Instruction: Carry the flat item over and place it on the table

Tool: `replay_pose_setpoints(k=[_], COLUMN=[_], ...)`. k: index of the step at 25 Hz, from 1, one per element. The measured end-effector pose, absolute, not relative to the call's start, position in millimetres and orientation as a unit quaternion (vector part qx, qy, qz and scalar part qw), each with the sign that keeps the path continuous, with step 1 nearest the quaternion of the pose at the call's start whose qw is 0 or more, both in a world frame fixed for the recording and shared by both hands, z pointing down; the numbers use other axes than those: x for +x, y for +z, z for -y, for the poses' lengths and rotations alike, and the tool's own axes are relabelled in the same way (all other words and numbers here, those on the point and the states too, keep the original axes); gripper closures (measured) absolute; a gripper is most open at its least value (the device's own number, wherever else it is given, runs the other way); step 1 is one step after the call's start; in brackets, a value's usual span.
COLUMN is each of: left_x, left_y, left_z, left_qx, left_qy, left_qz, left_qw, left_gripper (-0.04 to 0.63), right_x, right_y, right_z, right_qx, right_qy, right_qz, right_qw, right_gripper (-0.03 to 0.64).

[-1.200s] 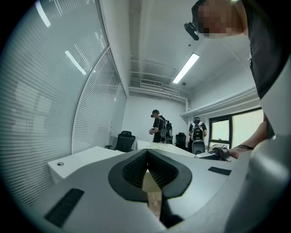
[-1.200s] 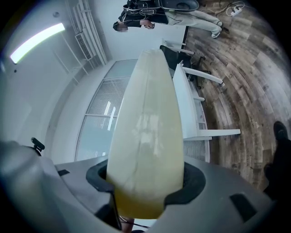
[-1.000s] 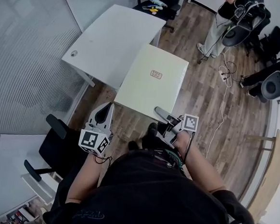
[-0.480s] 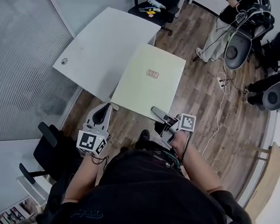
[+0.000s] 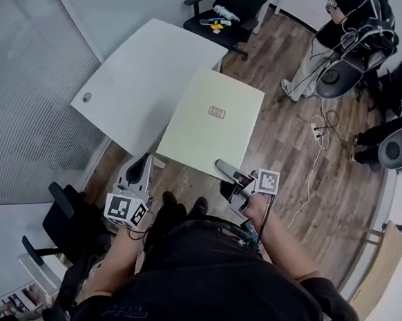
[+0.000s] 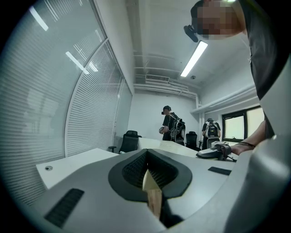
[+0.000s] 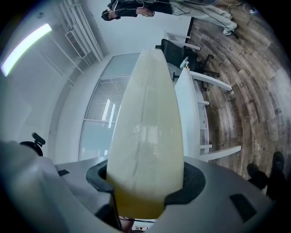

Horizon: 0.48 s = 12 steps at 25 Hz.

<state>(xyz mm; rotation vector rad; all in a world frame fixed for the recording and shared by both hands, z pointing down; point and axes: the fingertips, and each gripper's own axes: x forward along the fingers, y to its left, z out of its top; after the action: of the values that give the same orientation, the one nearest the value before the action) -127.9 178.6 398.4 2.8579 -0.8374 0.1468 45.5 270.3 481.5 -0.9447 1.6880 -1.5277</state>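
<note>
The flat item is a pale yellow board [image 5: 210, 126] with a small label in its middle. It hangs level above the wooden floor, and its left edge overlaps the right side of the white table [image 5: 142, 69]. My left gripper [image 5: 144, 166] is shut on the board's near-left corner; in the left gripper view only the board's thin edge [image 6: 150, 184] shows between the jaws of this gripper [image 6: 148, 175]. My right gripper [image 5: 226, 169] is shut on the near-right edge. In the right gripper view the board [image 7: 148, 113] runs far out from this gripper [image 7: 145, 182].
A black chair [image 5: 230, 10] holding small items stands at the table's far end, and another chair [image 5: 72, 215] is at my lower left. A person [image 5: 321, 41] stands at the upper right among more chairs [image 5: 339, 77]. A white cable [image 5: 311, 172] trails across the floor.
I have walked with the board, which stays gripped by both grippers. More of the table's left side shows, and my feet have come into view below the board.
</note>
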Motion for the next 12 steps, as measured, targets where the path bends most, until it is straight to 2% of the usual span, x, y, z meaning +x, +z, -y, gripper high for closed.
replay_pose_setpoints(k=[12], left_x=[-125.2], left_y=[401.3], left_z=[-164.1], left_qx=[0.953], left_qy=[0.031], left_qz=[0.29], left_qw=[0.08], left_gripper=[0.583], right_x=[54.2], right_y=[493.3], right_z=[-261.4], right_qx=[-0.367], right_qy=[-0.582], right_qz=[-0.652], right_qw=[0.318], right_gripper=[0.334])
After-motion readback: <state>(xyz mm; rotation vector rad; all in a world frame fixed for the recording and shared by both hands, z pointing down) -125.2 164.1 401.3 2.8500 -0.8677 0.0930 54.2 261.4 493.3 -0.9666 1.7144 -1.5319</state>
